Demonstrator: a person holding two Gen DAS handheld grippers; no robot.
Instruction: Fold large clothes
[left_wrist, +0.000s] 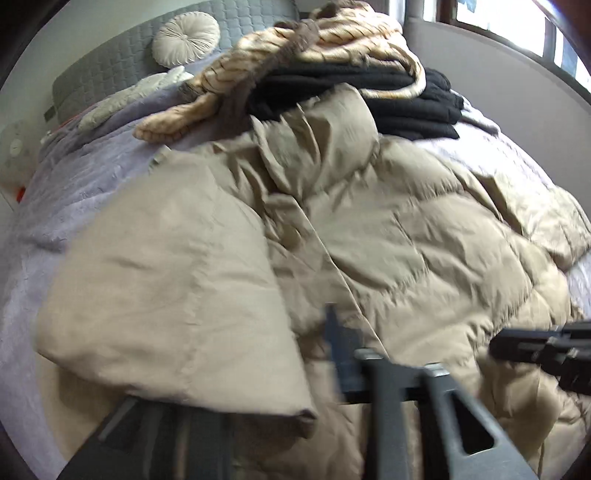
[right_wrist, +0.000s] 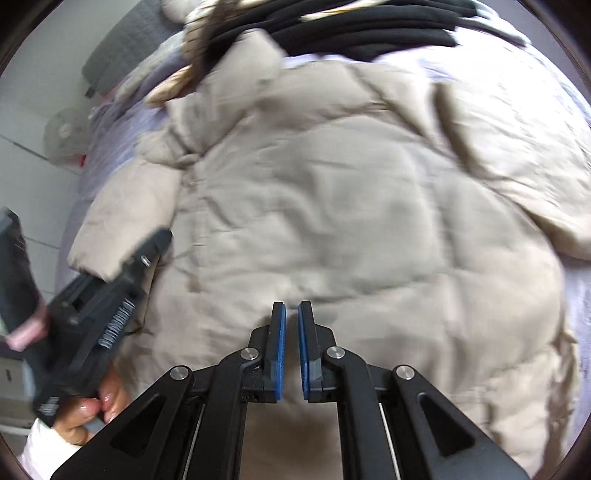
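**Left wrist view: beige puffer jacket spread on the bed, its sleeve caught by the left gripper**

The puffer jacket lies spread across the purple bedspread, collar toward the headboard. One sleeve is folded in over the jacket's front, and its cuff end drapes over the left gripper, whose fingers look clamped on the sleeve edge, though blur hides the pads. In the right wrist view the same sleeve meets the left gripper at the jacket's left side, with the person's left hand on the handle.

The right gripper hovers over the jacket's lower part; its blue pads stand a narrow gap apart with nothing between them. It enters the left view from the right edge.

Beyond the collar sits a stack of black clothes with a tan striped garment on top. A round cushion leans against the headboard. A window is at the upper right.
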